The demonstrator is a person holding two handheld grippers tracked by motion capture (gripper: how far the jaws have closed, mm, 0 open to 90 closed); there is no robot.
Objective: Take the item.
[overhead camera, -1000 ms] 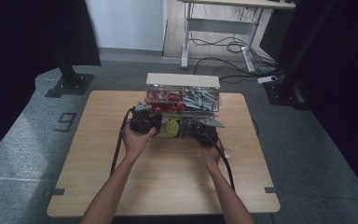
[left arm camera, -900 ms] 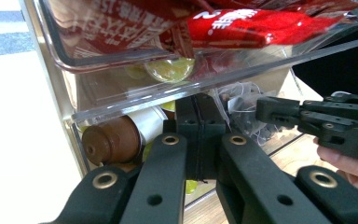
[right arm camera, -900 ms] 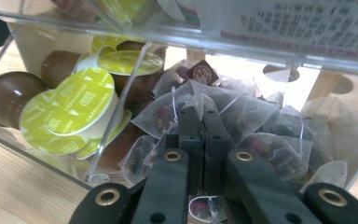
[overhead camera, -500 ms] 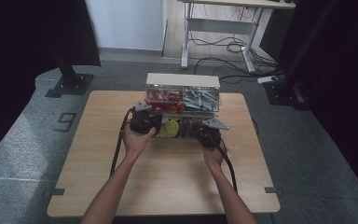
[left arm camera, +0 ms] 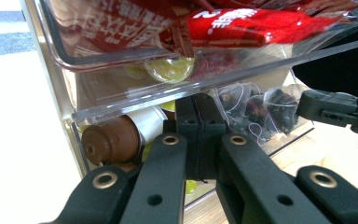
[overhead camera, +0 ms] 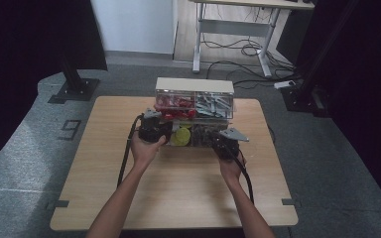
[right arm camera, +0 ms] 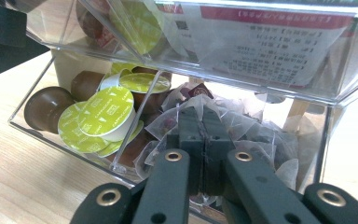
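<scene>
A clear two-tier organizer (overhead camera: 193, 85) stands at the table's far middle. Its upper drawers hold red packets (overhead camera: 176, 104) and grey packets (overhead camera: 213, 104). The lower drawer is tilted open, with green-lidded capsules (right arm camera: 105, 114), brown capsules (left arm camera: 112, 140) and tea bags (right arm camera: 261, 135) inside. My left gripper (overhead camera: 155, 130) is at the organizer's lower left front. In its own view the left gripper (left arm camera: 198, 105) has its jaws pressed together under the upper drawer's edge. My right gripper (overhead camera: 224, 141) is at the lower right. Close up, the right gripper (right arm camera: 203, 116) is shut against the tea-bag compartment's clear front.
The wooden table (overhead camera: 178, 198) has bare room in front of both hands. A cable (overhead camera: 126, 153) trails back from the left gripper. Behind the table, on the grey floor, stand a black stand foot (overhead camera: 74, 89) and a desk frame (overhead camera: 238, 34).
The right hand has shifted slightly to the right at the drawer's front. The left hand has barely moved.
</scene>
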